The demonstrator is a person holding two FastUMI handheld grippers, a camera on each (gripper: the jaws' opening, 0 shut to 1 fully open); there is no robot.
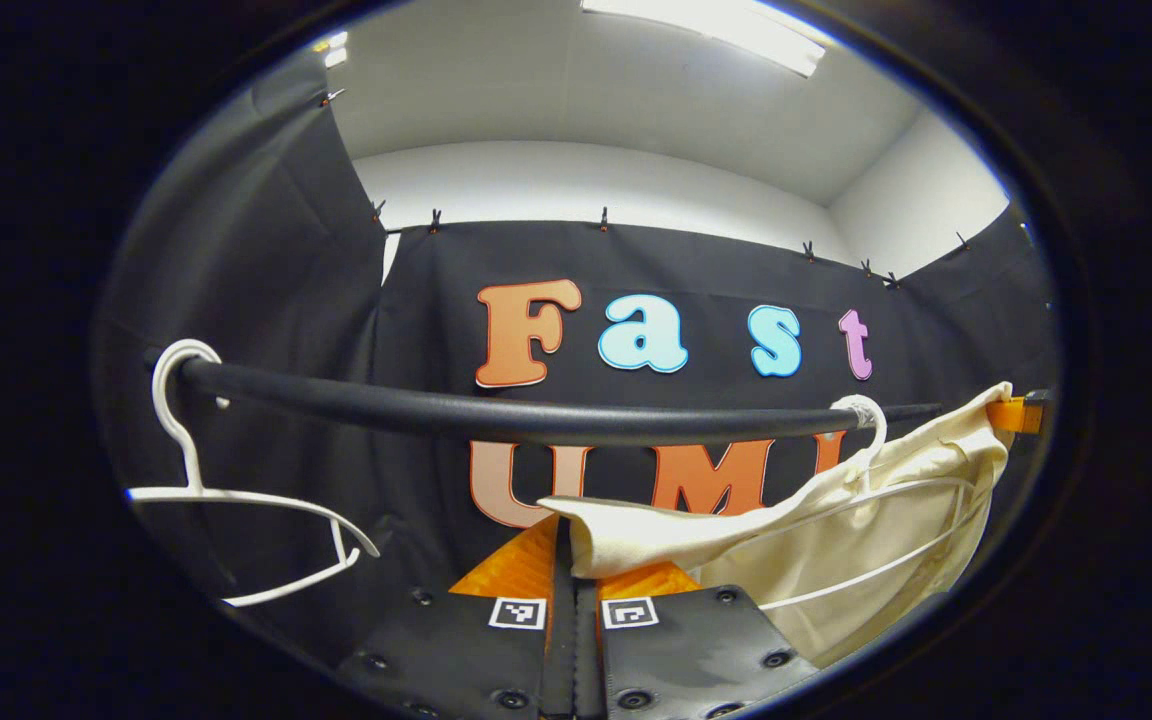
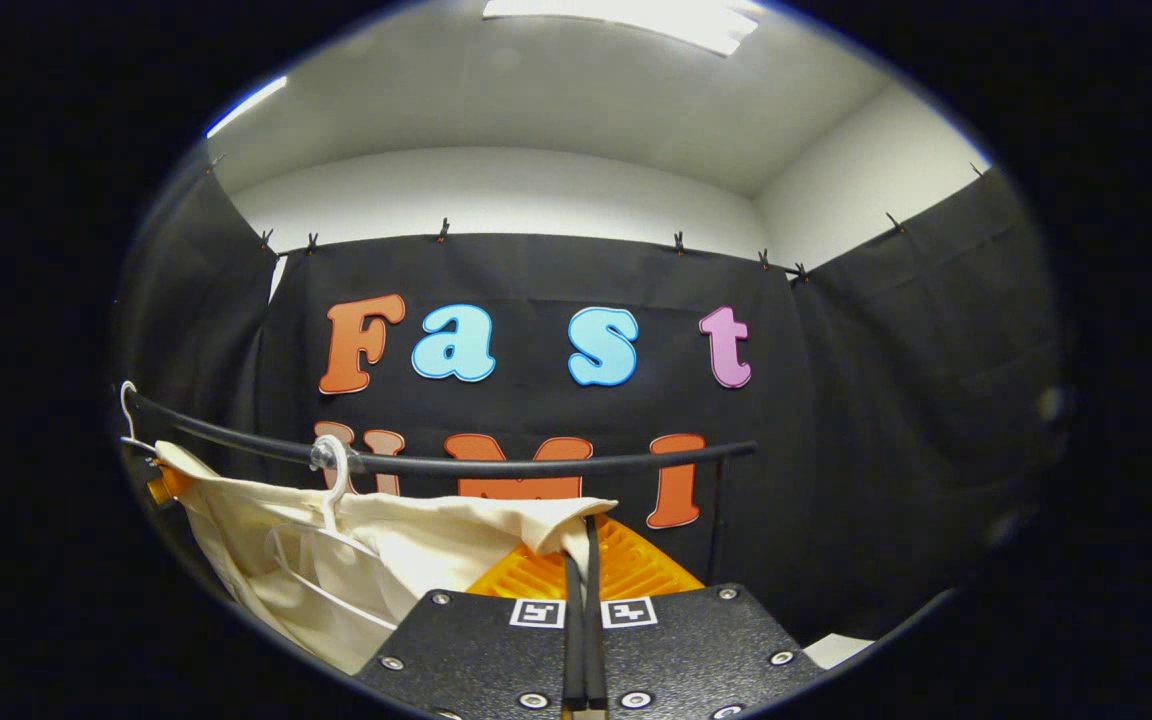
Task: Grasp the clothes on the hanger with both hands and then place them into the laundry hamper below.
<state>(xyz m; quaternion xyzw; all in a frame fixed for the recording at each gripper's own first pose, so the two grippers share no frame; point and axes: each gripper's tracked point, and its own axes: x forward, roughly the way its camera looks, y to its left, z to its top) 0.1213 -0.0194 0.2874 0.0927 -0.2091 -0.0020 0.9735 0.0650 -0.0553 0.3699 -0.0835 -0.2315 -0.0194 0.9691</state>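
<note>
A cream garment (image 1: pixel 836 540) hangs on a white hanger (image 1: pixel 871 425) from the black rail (image 1: pixel 536 415). My left gripper (image 1: pixel 568 530) is shut on one corner of the cloth, pulled out flat below the rail. At the garment's far end, the right gripper (image 1: pixel 1021 413) pinches the other corner. In the right gripper view the same garment (image 2: pixel 386 540) spreads to the left under the rail (image 2: pixel 536 463), still on its hanger (image 2: pixel 333 475). My right gripper (image 2: pixel 584 525) is shut on the cloth's near corner, and the left gripper (image 2: pixel 161 487) holds the far end.
An empty white hanger (image 1: pixel 196 490) hangs at the rail's left end, its hook (image 2: pixel 126 400) seen far left in the right gripper view. The rail's upright post (image 2: pixel 716 520) stands at its right end. Black cloth walls close in behind and on both sides.
</note>
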